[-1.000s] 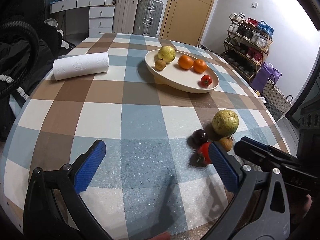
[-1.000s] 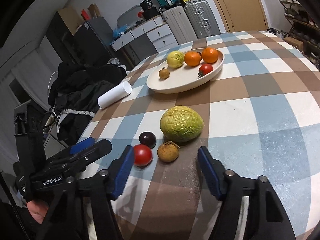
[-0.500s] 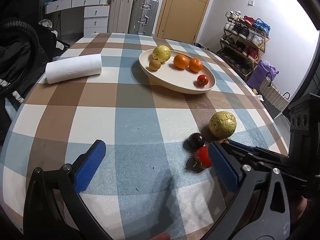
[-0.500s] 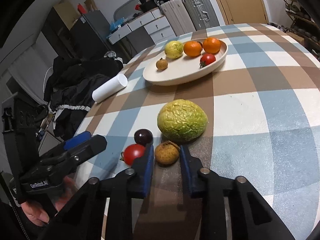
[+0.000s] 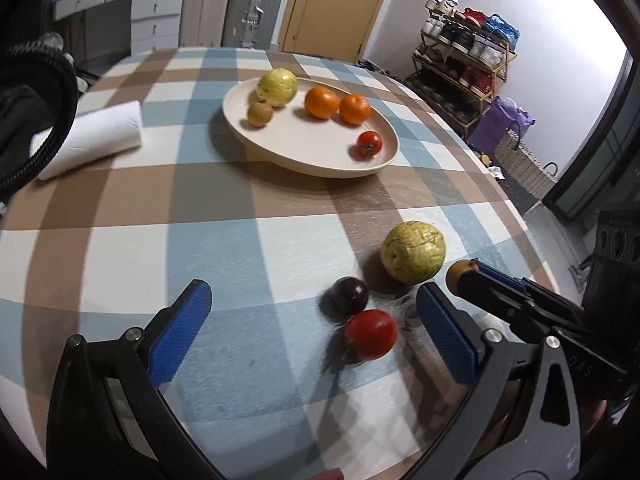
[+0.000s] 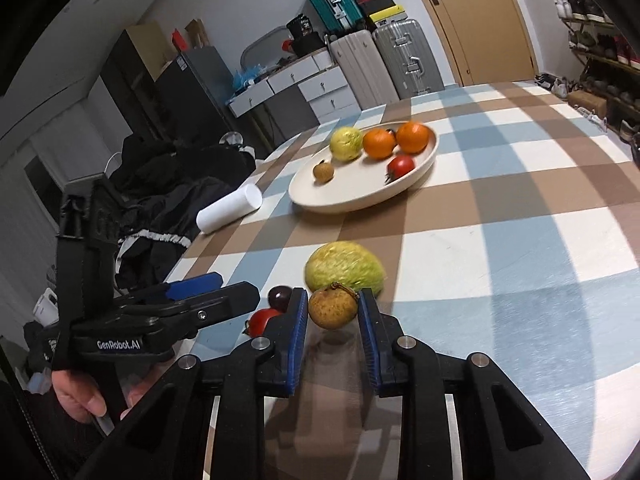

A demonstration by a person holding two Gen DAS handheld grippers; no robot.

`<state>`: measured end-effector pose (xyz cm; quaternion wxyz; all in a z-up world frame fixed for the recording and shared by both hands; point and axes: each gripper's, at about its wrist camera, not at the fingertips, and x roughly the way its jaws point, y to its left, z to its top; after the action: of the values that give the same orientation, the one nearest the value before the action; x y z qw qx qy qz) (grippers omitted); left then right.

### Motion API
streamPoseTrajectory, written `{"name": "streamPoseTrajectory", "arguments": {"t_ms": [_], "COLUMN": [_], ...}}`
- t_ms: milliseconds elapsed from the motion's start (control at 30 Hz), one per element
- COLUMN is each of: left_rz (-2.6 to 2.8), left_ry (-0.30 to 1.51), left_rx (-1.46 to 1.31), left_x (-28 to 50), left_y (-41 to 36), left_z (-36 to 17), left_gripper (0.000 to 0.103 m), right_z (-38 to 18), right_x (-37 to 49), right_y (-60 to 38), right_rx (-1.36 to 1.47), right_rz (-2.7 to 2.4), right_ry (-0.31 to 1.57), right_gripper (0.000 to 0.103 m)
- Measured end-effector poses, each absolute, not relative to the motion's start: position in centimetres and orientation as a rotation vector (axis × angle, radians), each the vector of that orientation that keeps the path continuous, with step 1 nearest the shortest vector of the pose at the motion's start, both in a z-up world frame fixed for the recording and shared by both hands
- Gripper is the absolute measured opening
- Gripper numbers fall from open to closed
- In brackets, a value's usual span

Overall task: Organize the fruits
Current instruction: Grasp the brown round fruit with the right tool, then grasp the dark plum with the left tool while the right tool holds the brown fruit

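Nine fruits in all: five sit in the oval cream plate [image 5: 384,160], three lie on the checked worktop [image 5: 120,240] and one small, round, rough tan-skinned fruit [image 6: 333,309] is clamped between the blue pads of the right hand-held gripper [image 6: 333,320]. On the worktop just beyond it lie one wrinkled yellow-green fruit [image 6: 343,269], one glossy dark plum [image 5: 347,295] and one smooth red tomato [image 5: 371,334]; the left hand-held gripper [image 5: 312,332] hovers nearby with its jaws spread wide, holding nothing.

On the table [image 5: 120,216] my plate [image 5: 320,160] sits toward the far edge, the paper roll [image 5: 92,140] left of it, three loose fruits near the near-right edge.
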<state>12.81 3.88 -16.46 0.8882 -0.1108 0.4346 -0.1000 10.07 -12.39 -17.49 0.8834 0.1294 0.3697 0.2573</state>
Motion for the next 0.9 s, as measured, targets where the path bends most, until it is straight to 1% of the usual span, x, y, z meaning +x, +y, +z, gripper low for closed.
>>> {"name": "streamPoseTrajectory", "arguments": {"t_ms": [233,300,367,400,467,500,533,567,600,633,700,733,767,833,900], "left_rz": [-0.231,-0.246,-0.235,-0.232,-0.256,-0.262,-0.271,-0.279,-0.283,-0.296,-0.307,-0.31,-0.317,-0.328,-0.33], "left_ry": [0.973,0.985,1.006,1.018,1.033,1.043,1.051,1.06,1.059,1.062,1.073,1.076,1.079,1.081,1.078], "left_rx": [-0.215,-0.213,-0.202,-0.208,-0.24,-0.25,-0.253,-0.246,-0.238,-0.236,-0.222,-0.213,-0.208,-0.213,-0.209], "left_x": [14.7,15.0,15.3,15.4,15.6,15.7,15.8,15.9,15.9,15.9,16.0,16.0,16.1,16.2,16.1], "left_y": [3.0,2.9,2.9,3.0,3.1,3.1,3.0,2.8,2.6,2.5,2.1,2.0,1.9,1.9,1.9], "left_z": [-17.3,-17.4,-17.5,-17.5,-17.5,-17.6,-17.7,-17.7,-17.7,-17.7,-17.7,-17.8,-17.8,-17.7,-17.7], "left_gripper": [0.102,0.099,0.091,0.083,0.08,0.076,0.069,0.066,0.061,0.053,0.046,0.038,0.034,0.022,0.02], "right_z": [-17.1,-17.0,-17.0,-17.0,-17.0,-17.0,-16.9,-16.9,-16.8,-16.8,-16.8,-16.8,-16.8,-16.7,-16.7], "right_x": [10.2,10.3,10.3,10.4,10.5,10.6,10.7,10.9,10.9,10.9,11.0,11.0,11.0,11.1,11.2], "right_y": [-14.2,-14.4,-14.5,-14.5,-14.5,-14.5,-14.5,-14.5,-14.5,-14.5,-14.5,-14.5,-14.5,-14.4,-14.4], "right_rx": [0.293,0.294,0.297,0.297,0.3,0.301,0.3,0.3,0.3,0.299,0.301,0.3,0.299,0.299,0.297], "right_rz": [0.531,0.53,0.532,0.532,0.536,0.538,0.541,0.542,0.544,0.545,0.546,0.545,0.545,0.545,0.545], "right_ry": [0.75,0.745,0.742,0.741,0.743,0.744,0.744,0.744,0.742,0.742,0.741,0.742,0.742,0.745,0.747], "right_gripper": [0.026,0.026,0.026,0.026,0.026,0.026,0.026,0.026,0.026,0.026,0.026,0.026,0.026,0.026,0.026]}}
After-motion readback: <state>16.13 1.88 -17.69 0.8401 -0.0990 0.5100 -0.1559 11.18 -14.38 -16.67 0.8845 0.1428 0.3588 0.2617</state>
